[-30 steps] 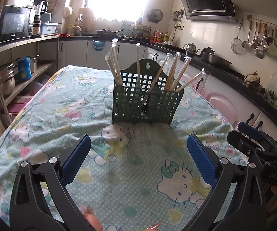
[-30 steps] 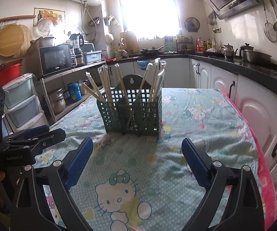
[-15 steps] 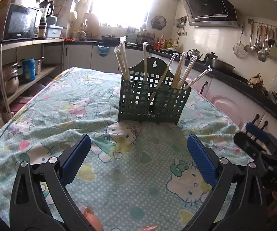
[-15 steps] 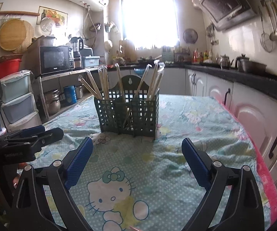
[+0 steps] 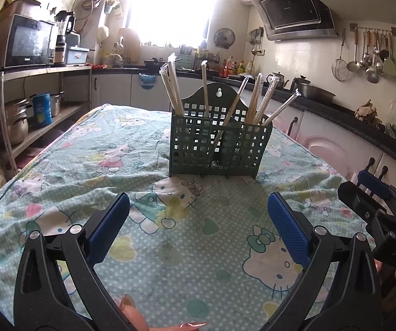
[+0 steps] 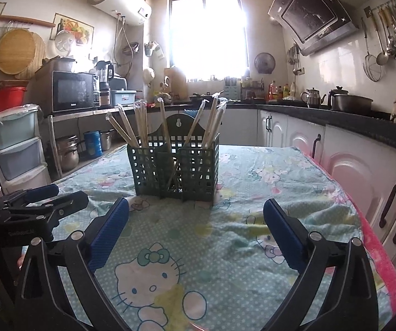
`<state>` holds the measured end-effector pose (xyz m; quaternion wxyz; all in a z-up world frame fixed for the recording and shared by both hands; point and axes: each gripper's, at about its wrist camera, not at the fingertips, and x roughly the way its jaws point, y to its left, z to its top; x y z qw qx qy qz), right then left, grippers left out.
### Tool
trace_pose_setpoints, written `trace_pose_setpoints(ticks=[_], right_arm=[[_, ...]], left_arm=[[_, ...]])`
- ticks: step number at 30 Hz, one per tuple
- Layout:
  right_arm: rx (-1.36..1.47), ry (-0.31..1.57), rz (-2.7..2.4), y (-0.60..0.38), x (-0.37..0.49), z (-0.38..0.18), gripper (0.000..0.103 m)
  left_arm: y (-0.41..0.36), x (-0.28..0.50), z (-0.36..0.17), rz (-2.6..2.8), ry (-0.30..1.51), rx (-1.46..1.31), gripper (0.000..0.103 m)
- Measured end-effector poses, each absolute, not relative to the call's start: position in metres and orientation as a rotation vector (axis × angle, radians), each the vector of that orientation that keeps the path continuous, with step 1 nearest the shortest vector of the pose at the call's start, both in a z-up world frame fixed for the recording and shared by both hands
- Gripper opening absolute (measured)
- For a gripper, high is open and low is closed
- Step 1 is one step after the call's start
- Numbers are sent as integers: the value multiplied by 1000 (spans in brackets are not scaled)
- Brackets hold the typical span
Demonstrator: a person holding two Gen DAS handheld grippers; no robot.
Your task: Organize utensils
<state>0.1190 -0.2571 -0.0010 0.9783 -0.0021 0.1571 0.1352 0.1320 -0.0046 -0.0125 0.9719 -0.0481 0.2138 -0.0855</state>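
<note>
A dark green lattice utensil holder (image 5: 220, 149) stands upright on the table covered with a Hello Kitty cloth (image 5: 170, 234). Several wrapped chopstick pairs (image 5: 174, 85) stand in its compartments, leaning outward. It also shows in the right wrist view (image 6: 174, 172) with the chopsticks (image 6: 142, 124). My left gripper (image 5: 198, 229) is open and empty, low over the cloth in front of the holder. My right gripper (image 6: 195, 229) is open and empty, also in front of the holder. Each gripper shows at the edge of the other's view: the right one (image 5: 374, 190), the left one (image 6: 40, 195).
White cabinets and a dark counter (image 6: 363, 121) with pots run along the right. A shelf with a microwave (image 5: 28, 44) and pots stands to the left. Plastic drawers (image 6: 18, 149) stand at the left. The cloth's pink edge (image 6: 377, 242) marks the table's right side.
Both grippers have tilted up and dropped lower toward the cloth, so the holder sits lower and more level in both views. Both stay open and empty.
</note>
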Motion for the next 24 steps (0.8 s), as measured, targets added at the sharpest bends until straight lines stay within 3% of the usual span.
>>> trace_pose_setpoints(ticks=[24], right_arm=[[-9, 322, 271, -255, 121, -4, 97]], left_arm=[[-3, 133, -15, -145, 437, -92, 92]])
